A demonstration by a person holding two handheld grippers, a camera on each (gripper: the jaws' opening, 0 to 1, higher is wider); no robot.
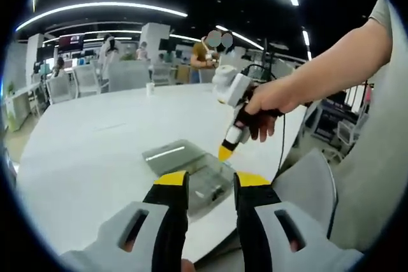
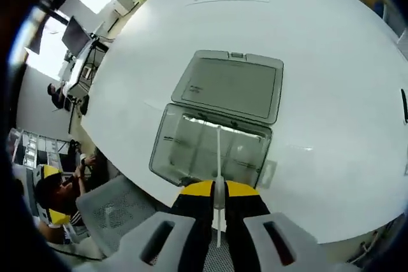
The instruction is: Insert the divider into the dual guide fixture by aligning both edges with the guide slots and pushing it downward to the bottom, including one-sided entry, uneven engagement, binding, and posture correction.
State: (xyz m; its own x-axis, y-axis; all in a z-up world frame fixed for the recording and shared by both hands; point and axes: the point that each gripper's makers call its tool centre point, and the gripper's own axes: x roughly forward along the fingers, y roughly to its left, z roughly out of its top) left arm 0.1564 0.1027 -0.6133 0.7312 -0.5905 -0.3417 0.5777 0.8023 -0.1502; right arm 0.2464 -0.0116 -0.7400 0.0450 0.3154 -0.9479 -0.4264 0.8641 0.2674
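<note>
Two grippers work over a round white table [image 2: 331,93]. In the right gripper view, the right gripper [image 2: 217,190] rises from 6 o'clock with its yellow-tipped jaws clenched on a thin, pale divider [image 2: 218,157]. The divider is seen edge-on as a narrow line running from between the jaws toward 12 o'clock, over a clear box [image 2: 210,148] that lies open on the table at the centre. Its hinged lid [image 2: 229,86] lies flat just beyond it, toward 12 o'clock. Whether the divider's far edge has entered the box or hangs above it cannot be told, and the guide slots are too faint in the clear plastic to make out. A small pale strip [image 2: 268,174] lies touching or just beside the box at about 4 o'clock; which, I cannot tell. A seated person [image 2: 54,199] is partly cut off at 8 o'clock. In the left gripper view, the left gripper [image 1: 211,186] rises from 6 o'clock with its jaws released, apart and holding nothing. The box [image 1: 191,171] sits just beyond them, partly hidden behind the tips, its contents a blur. At 2 o'clock a hand [image 1: 271,103] holds the right gripper [image 1: 225,151] pointing down at the box, its jaws too small to read there. Blurred chairs [image 1: 95,79] and people stand at 11 o'clock.
</note>
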